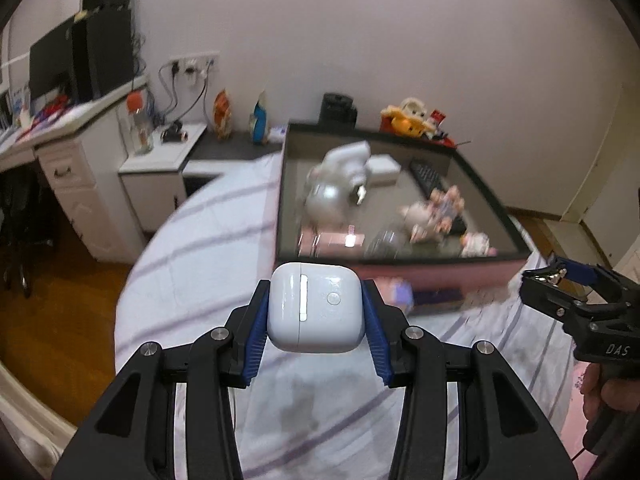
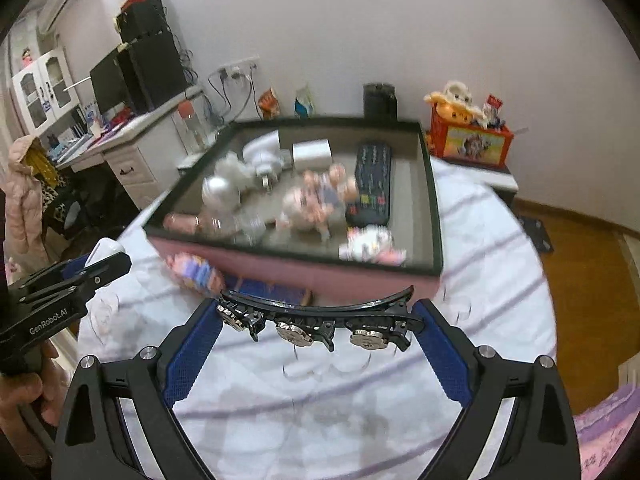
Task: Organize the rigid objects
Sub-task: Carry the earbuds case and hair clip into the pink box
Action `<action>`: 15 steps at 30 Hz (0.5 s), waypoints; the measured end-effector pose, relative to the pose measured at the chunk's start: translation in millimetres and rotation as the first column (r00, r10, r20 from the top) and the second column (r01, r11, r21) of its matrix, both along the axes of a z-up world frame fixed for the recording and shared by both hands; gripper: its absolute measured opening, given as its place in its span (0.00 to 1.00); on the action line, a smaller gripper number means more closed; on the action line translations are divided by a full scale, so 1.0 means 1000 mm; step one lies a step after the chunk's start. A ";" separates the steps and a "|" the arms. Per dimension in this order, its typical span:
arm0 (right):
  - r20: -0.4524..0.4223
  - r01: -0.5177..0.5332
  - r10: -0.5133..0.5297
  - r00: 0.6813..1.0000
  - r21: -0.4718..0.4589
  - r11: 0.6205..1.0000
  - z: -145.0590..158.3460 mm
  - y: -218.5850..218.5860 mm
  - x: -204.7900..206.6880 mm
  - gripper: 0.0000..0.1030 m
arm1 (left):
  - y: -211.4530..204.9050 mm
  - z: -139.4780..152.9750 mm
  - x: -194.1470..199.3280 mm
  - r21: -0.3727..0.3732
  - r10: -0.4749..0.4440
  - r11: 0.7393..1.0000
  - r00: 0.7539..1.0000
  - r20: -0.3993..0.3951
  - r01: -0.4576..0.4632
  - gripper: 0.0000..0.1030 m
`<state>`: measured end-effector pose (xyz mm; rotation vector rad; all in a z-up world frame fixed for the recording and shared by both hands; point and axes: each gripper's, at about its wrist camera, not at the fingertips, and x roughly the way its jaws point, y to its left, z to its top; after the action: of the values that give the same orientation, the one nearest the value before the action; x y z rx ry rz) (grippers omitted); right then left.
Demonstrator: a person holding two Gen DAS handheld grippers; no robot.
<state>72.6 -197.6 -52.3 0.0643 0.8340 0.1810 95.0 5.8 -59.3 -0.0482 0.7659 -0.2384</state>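
While the pink box (image 2: 304,268) sits ahead on the bed, a white earbud case (image 1: 316,308) is clamped by the left gripper (image 1: 316,320). A black hair clip (image 2: 320,316) is pinched lengthwise by the right gripper (image 2: 316,320).

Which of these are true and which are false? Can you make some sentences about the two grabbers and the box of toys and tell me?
1. The left gripper holds a white earbud case. True.
2. The right gripper is empty. False: it grips a black hair clip with shiny studs, held by its two ends.
3. The black remote lies inside the box. True.
4. The earbud case is already in the box. False: it is between the left fingers, short of the box, over the striped sheet.
5. The box stands on the wooden floor. False: it sits on the striped sheet.
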 end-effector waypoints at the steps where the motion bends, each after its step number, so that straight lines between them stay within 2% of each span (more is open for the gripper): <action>1: 0.009 -0.002 0.002 1.000 -0.001 1.000 0.004 0.000 0.003 0.93 | -0.002 0.005 0.004 -0.002 -0.005 1.000 1.000 0.008 0.005 0.43; 7: 0.059 -0.015 0.015 0.998 -0.001 1.000 0.032 0.002 0.046 0.93 | -0.023 0.026 0.048 -0.002 -0.030 1.000 0.999 0.037 0.030 0.43; 11: 0.048 -0.027 0.025 0.999 0.050 0.998 0.037 0.002 0.090 0.93 | -0.039 0.020 0.080 0.005 -0.042 0.999 0.999 0.013 0.042 0.43; 15: 0.008 -0.017 0.017 1.000 0.066 0.998 0.026 0.003 0.126 0.93 | -0.051 0.007 0.107 0.010 -0.046 0.999 0.999 -0.019 0.046 0.43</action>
<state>198.2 -195.0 -26.4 0.1187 0.8209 0.2250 201.7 -45.3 -52.0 -0.0231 0.7879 -0.2784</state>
